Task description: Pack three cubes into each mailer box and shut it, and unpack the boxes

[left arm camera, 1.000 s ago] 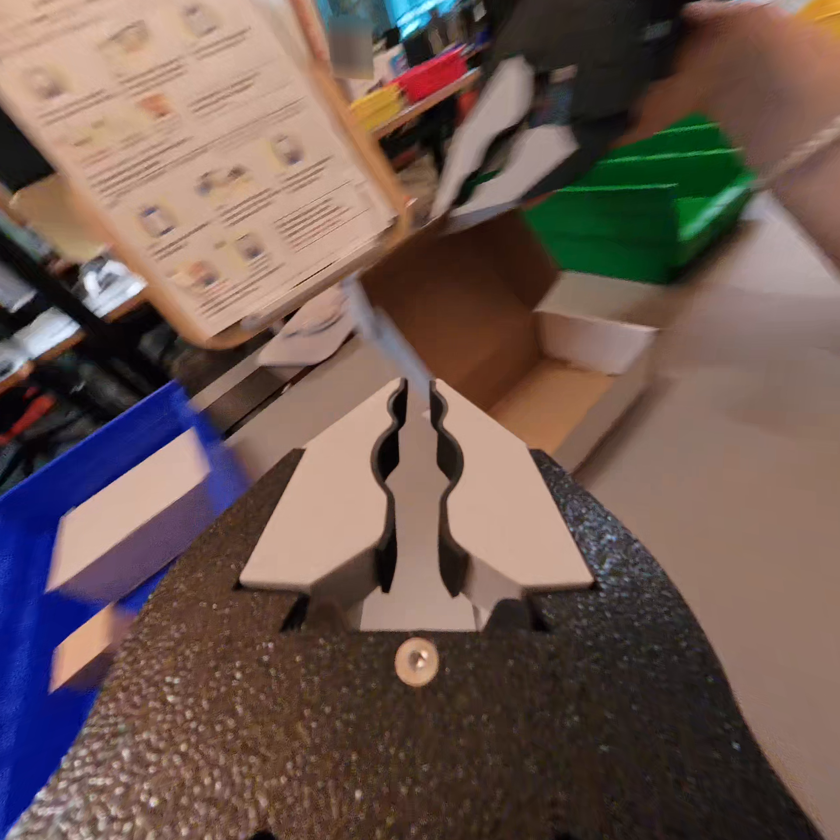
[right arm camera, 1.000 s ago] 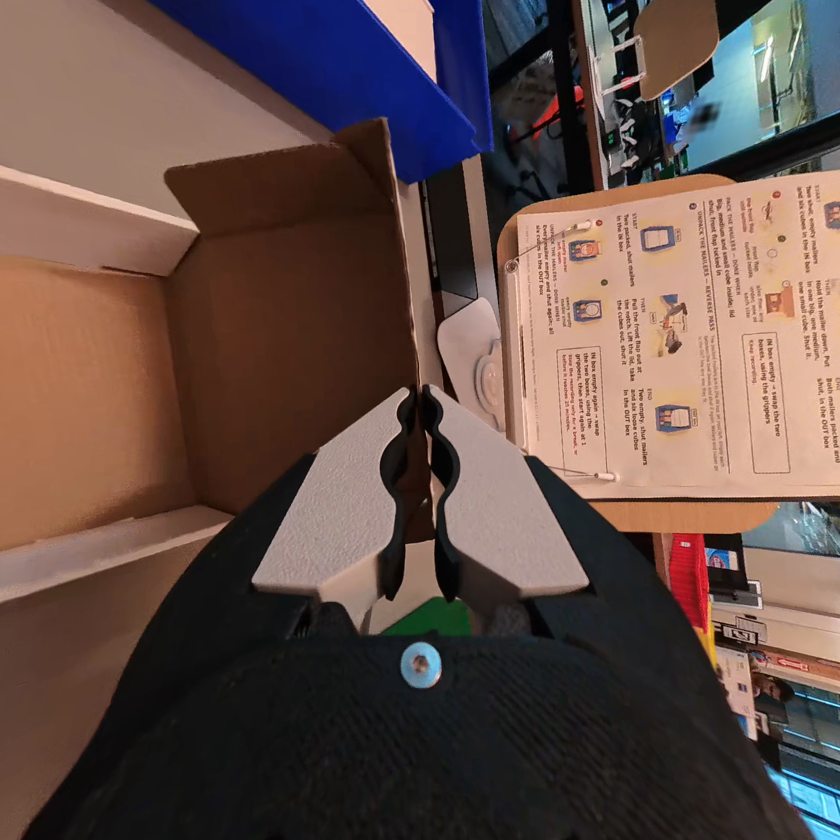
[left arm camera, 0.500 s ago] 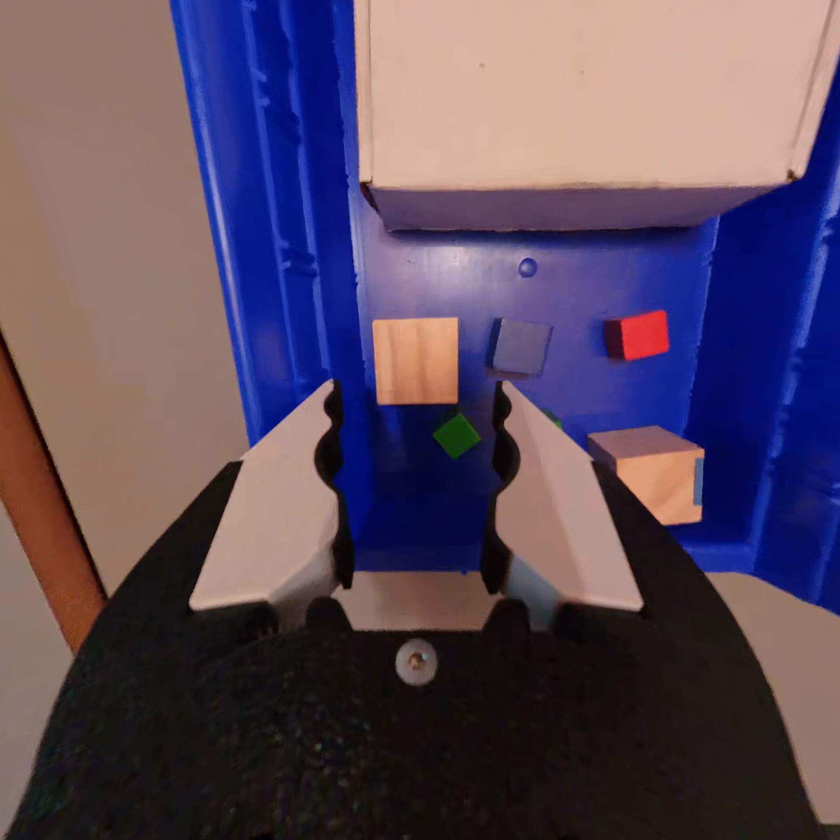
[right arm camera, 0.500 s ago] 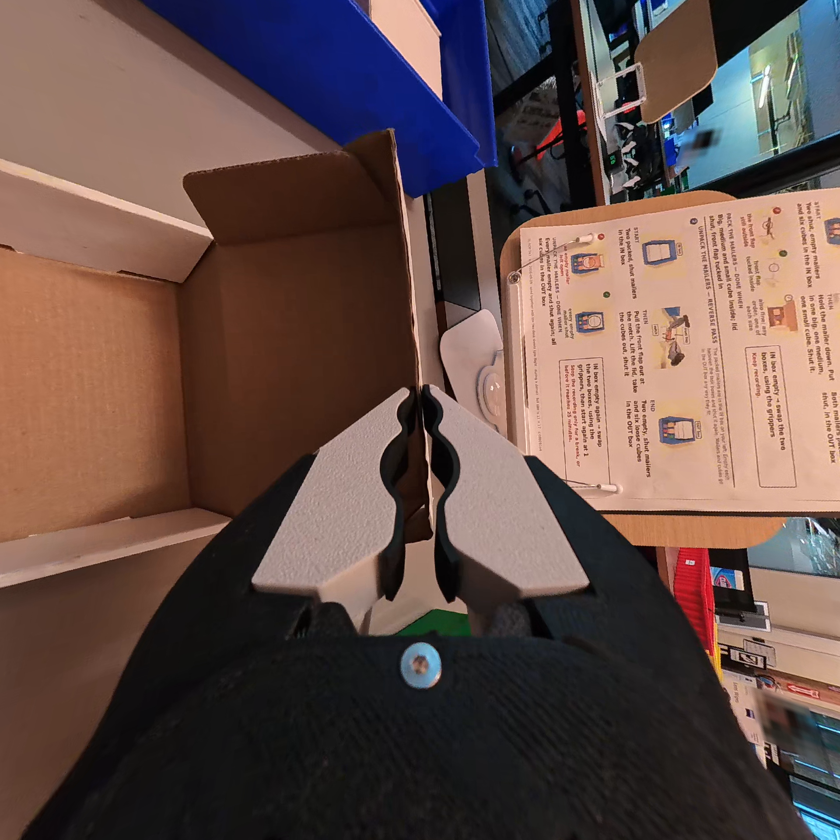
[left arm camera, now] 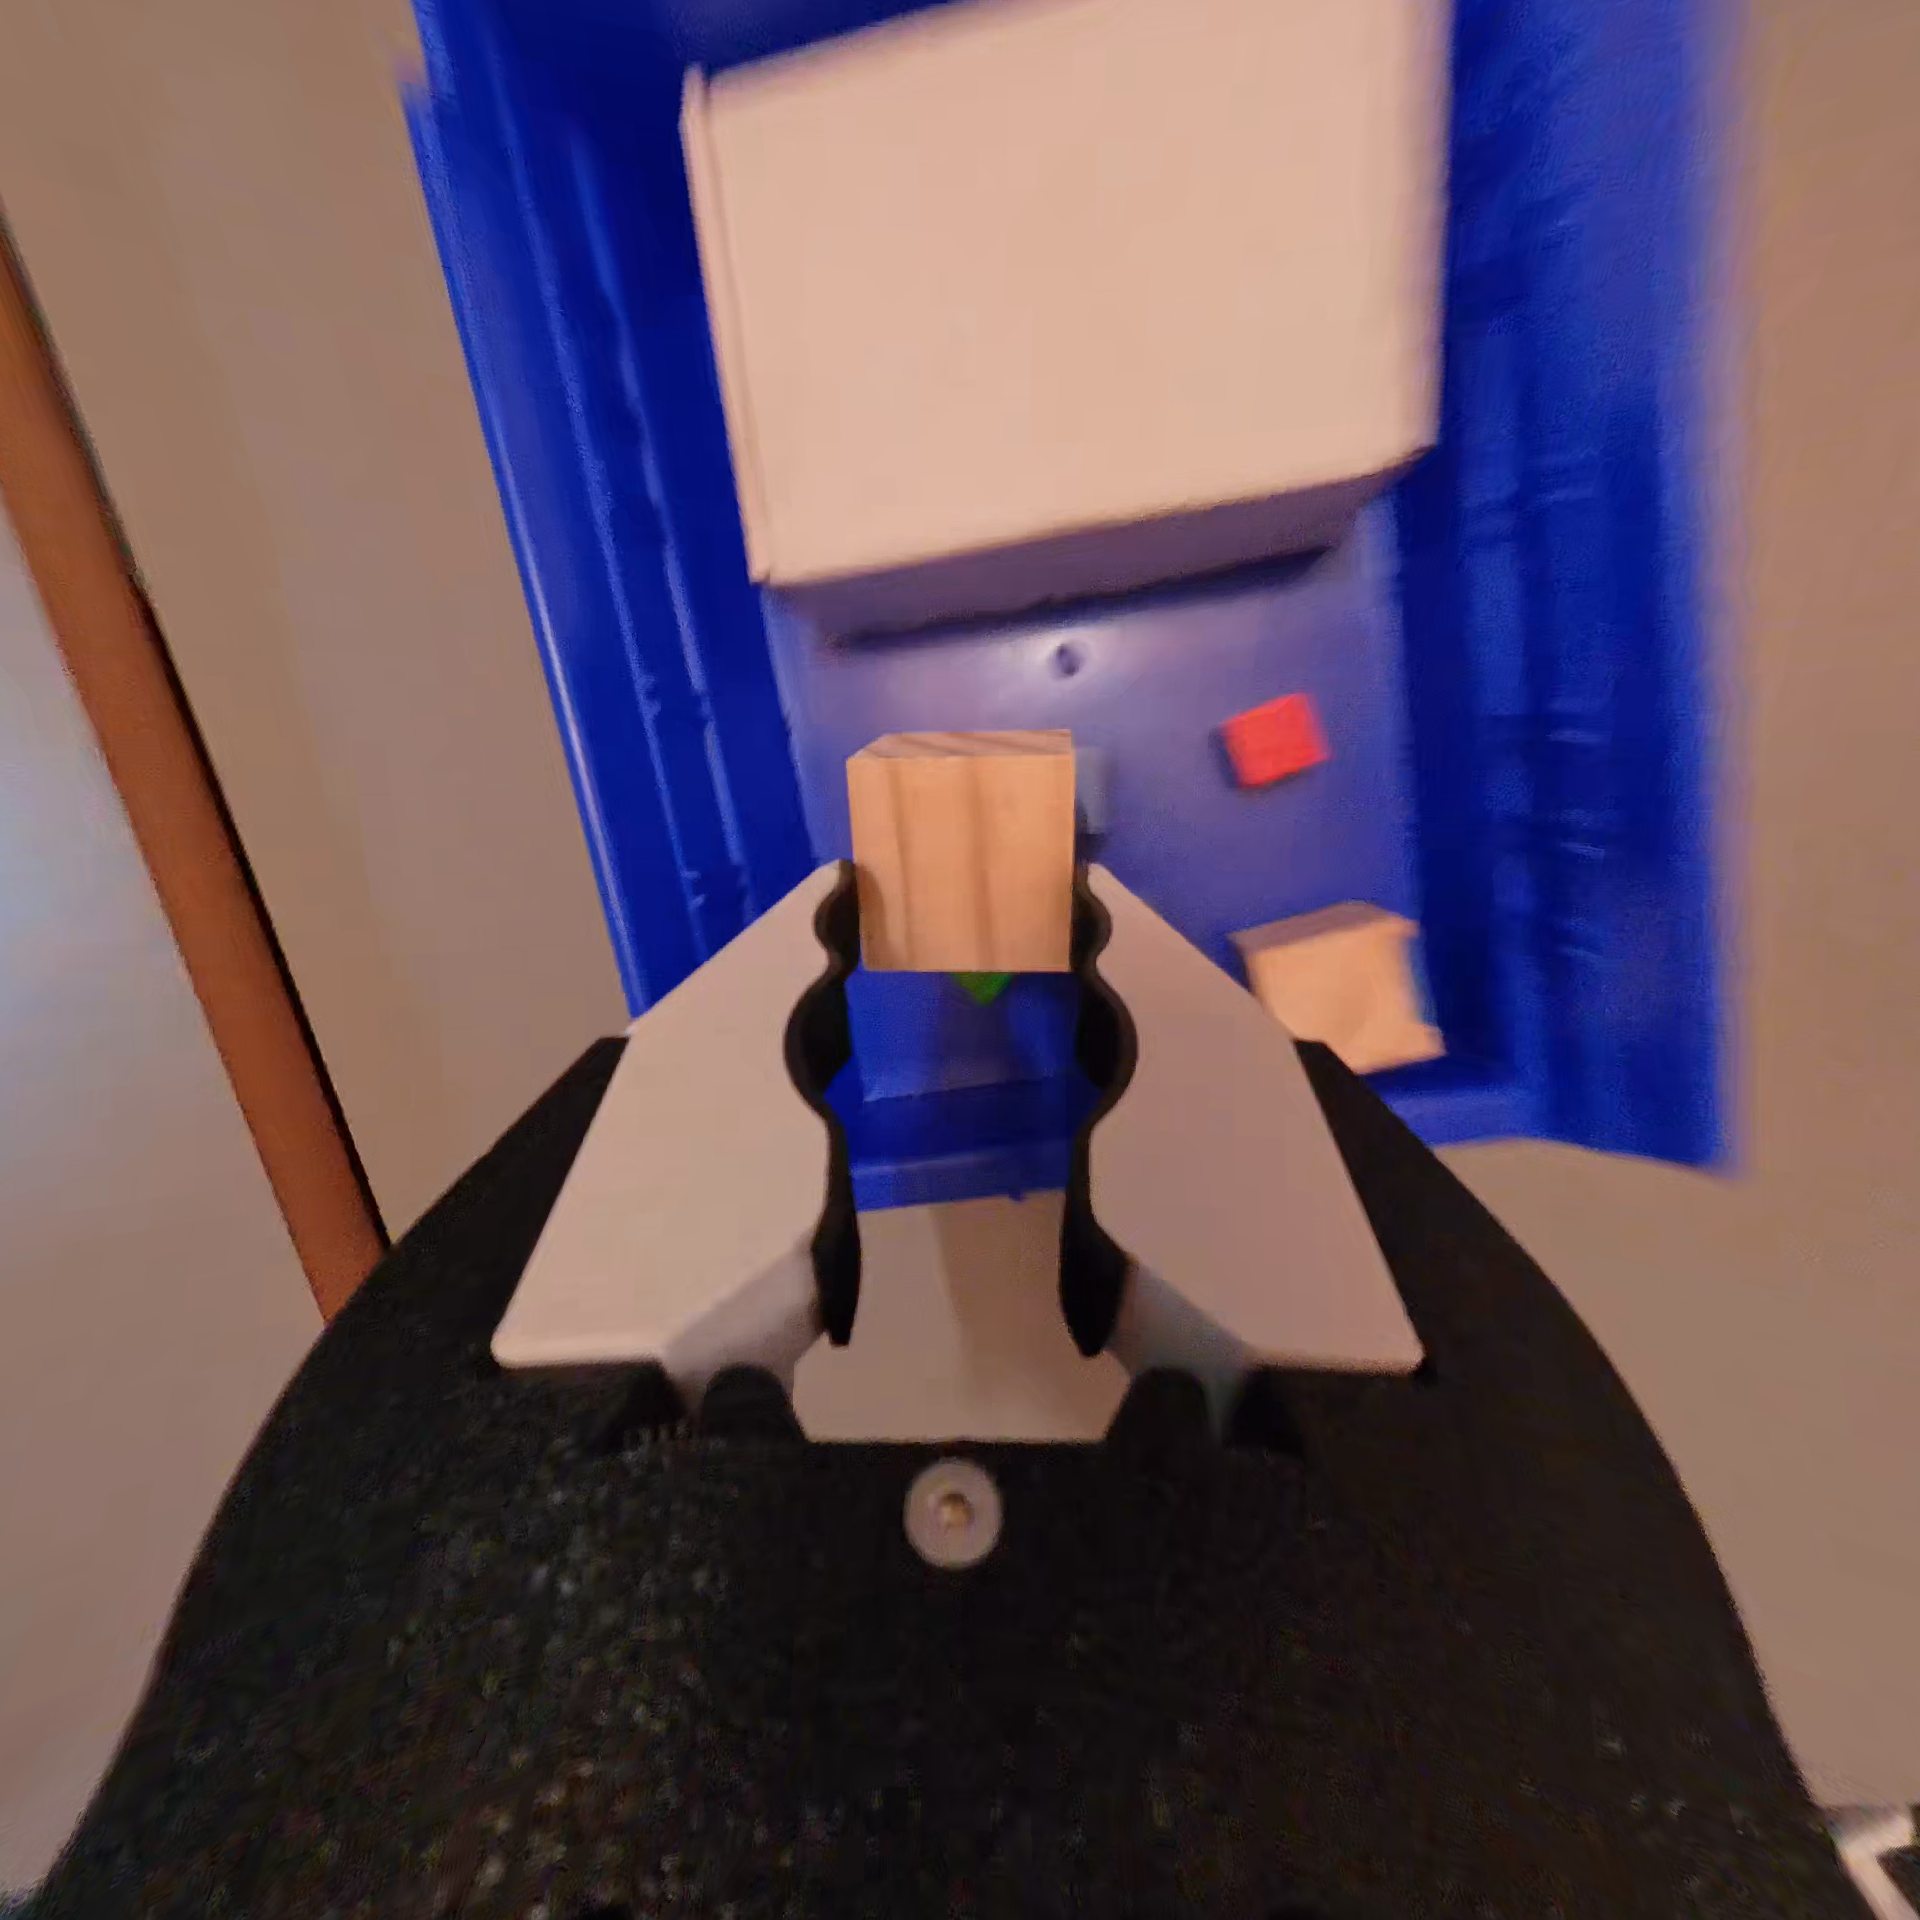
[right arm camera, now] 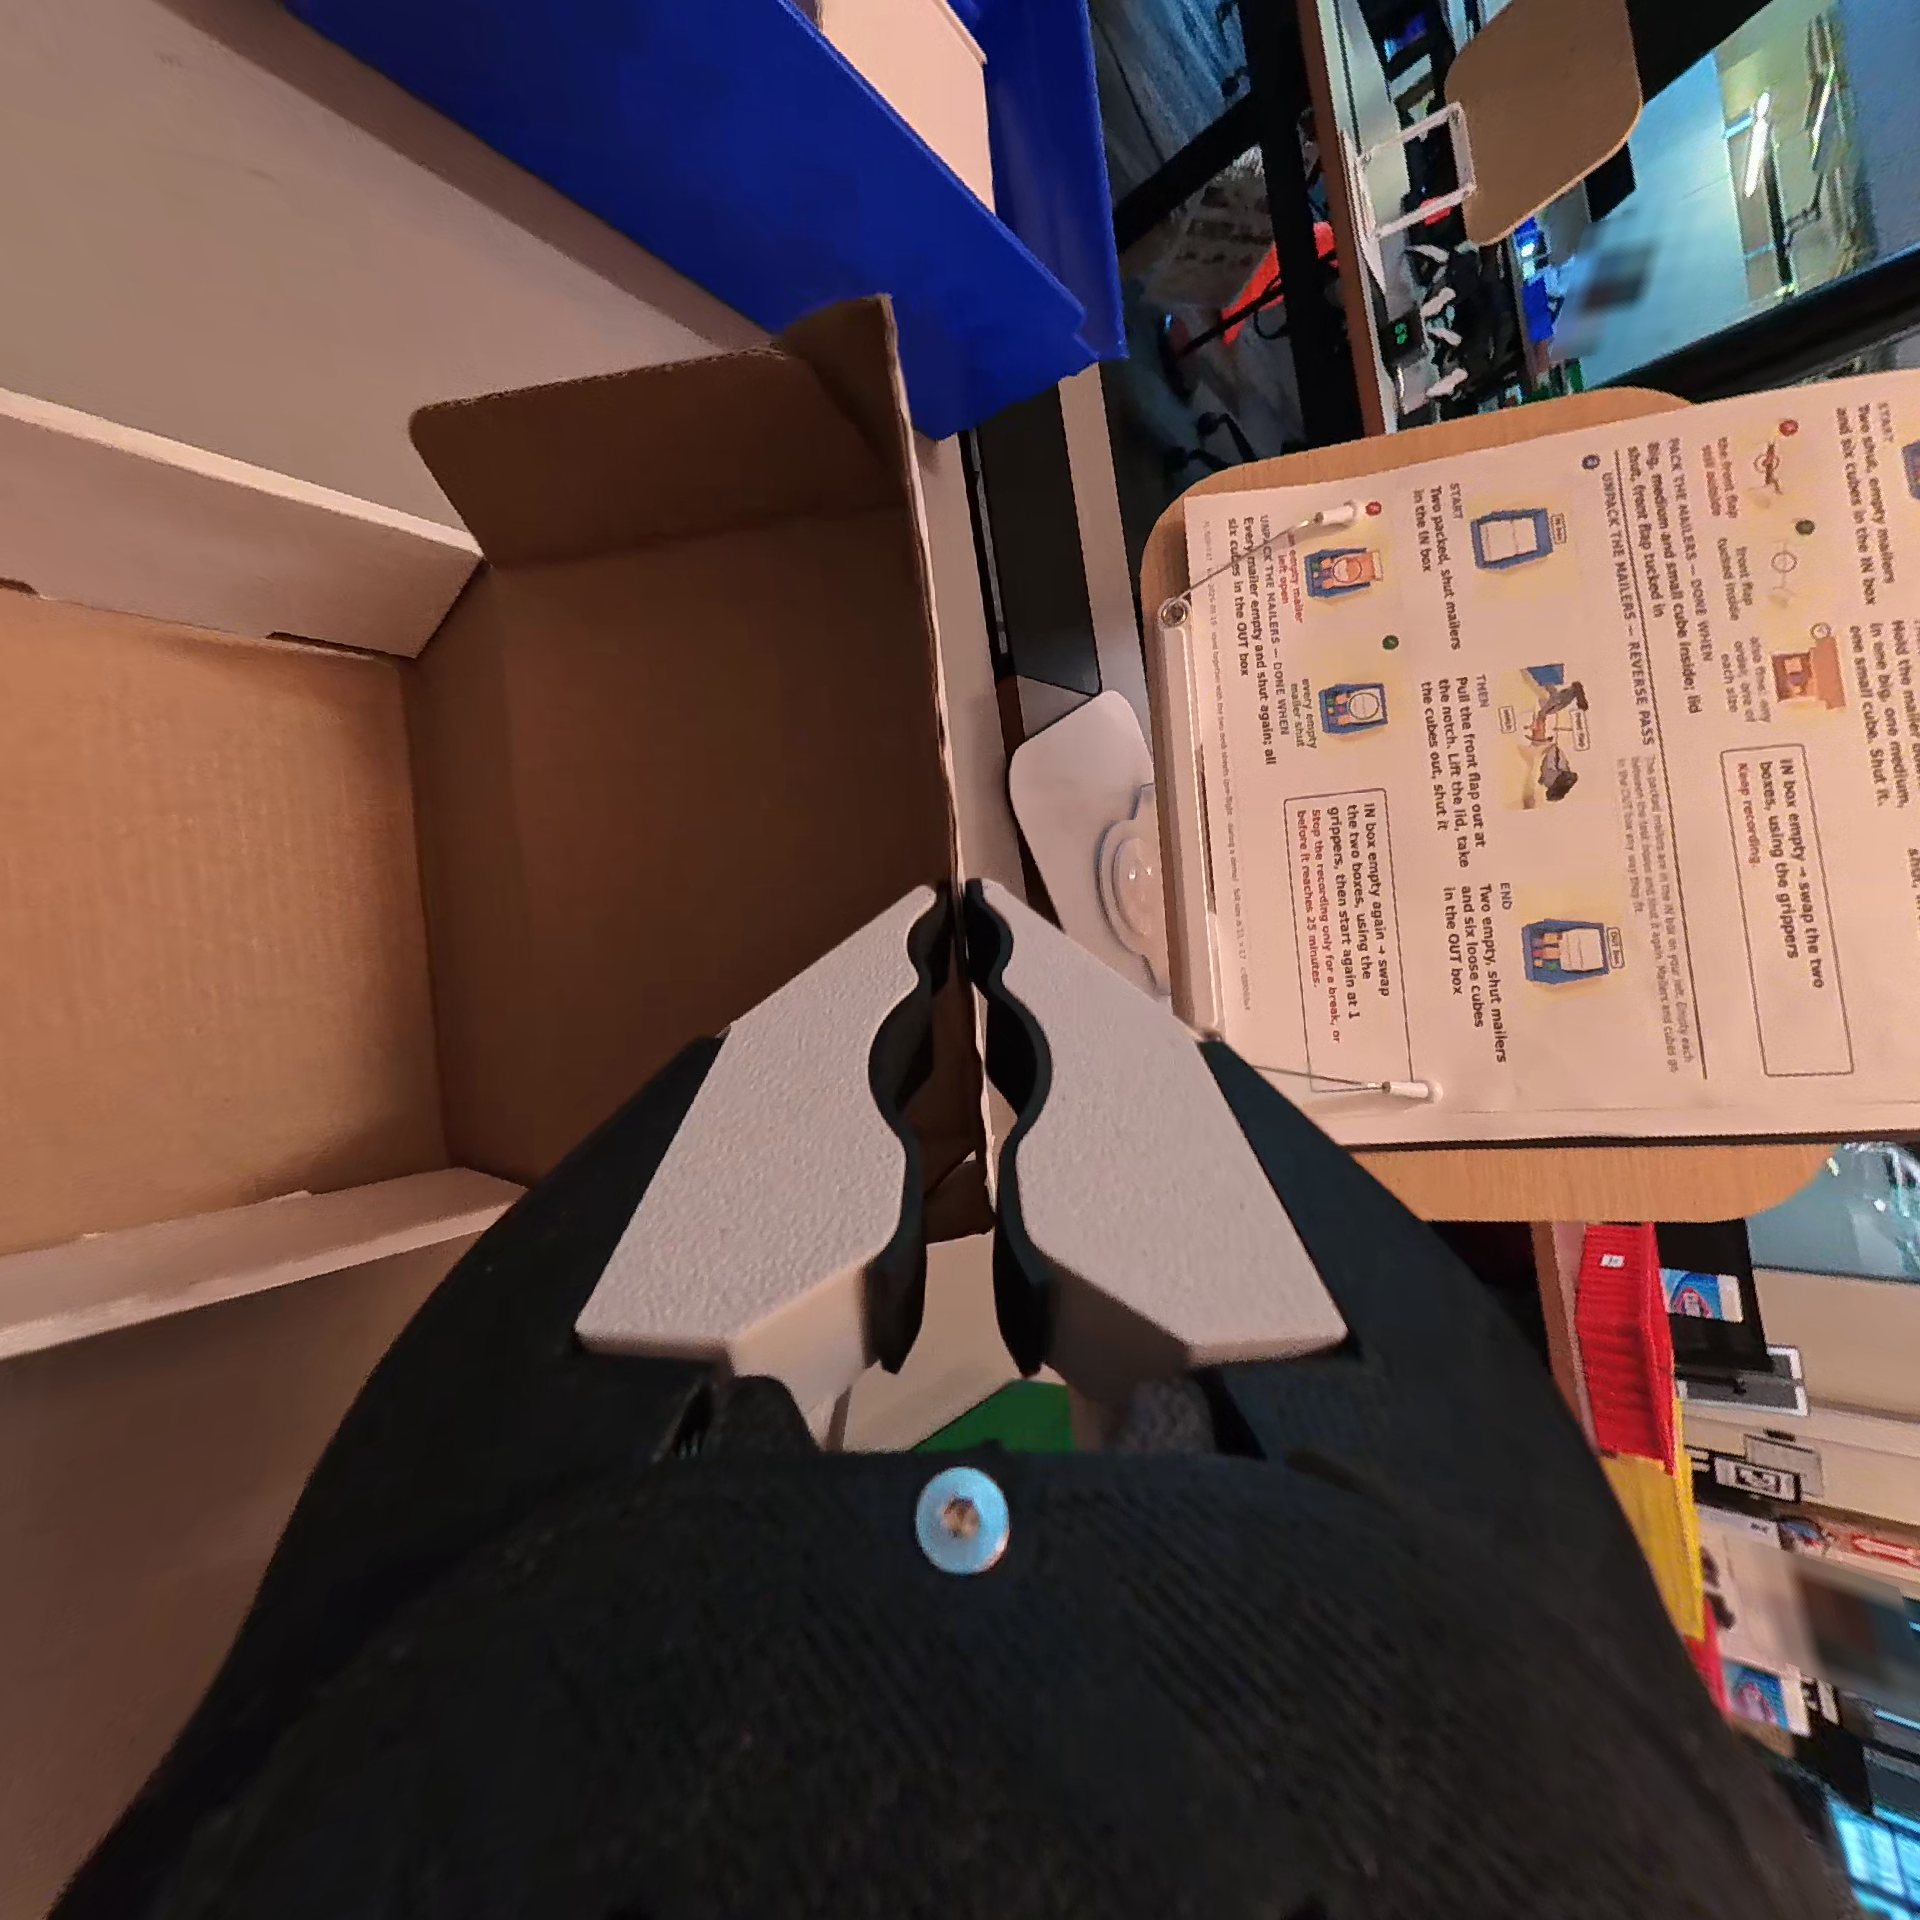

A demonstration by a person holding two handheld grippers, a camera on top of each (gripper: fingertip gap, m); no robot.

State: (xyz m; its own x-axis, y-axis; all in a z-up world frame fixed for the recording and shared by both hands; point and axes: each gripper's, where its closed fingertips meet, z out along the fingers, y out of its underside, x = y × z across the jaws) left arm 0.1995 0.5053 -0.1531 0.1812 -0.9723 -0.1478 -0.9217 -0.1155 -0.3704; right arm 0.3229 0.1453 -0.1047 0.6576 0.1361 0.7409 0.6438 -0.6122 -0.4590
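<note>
My left gripper [left arm camera: 961, 909] is shut on a big plain wooden cube [left arm camera: 961, 850] and holds it above the blue bin [left arm camera: 1558, 727]. In the bin lie a red cube [left arm camera: 1273, 738], another wooden cube [left arm camera: 1340, 982], a green cube [left arm camera: 982, 985] partly hidden behind the held cube, and a shut white mailer box [left arm camera: 1070, 281]. My right gripper [right arm camera: 958, 909] is shut on the edge of the raised lid [right arm camera: 686, 748] of an open mailer box [right arm camera: 208, 914], whose brown inside shows no cubes.
A wooden-edged board [left arm camera: 177, 810] stands at the left of the left wrist view. A board with an instruction sheet [right arm camera: 1558, 790] stands to the right of the open mailer, the blue bin [right arm camera: 727, 156] beyond it. Shelves with red and yellow bins [right arm camera: 1631, 1382] are behind.
My left gripper swung from the open mailer to the blue bin, opened over the wooden cube, then shut on it and lifted it. My right gripper kept hold of the lid.
</note>
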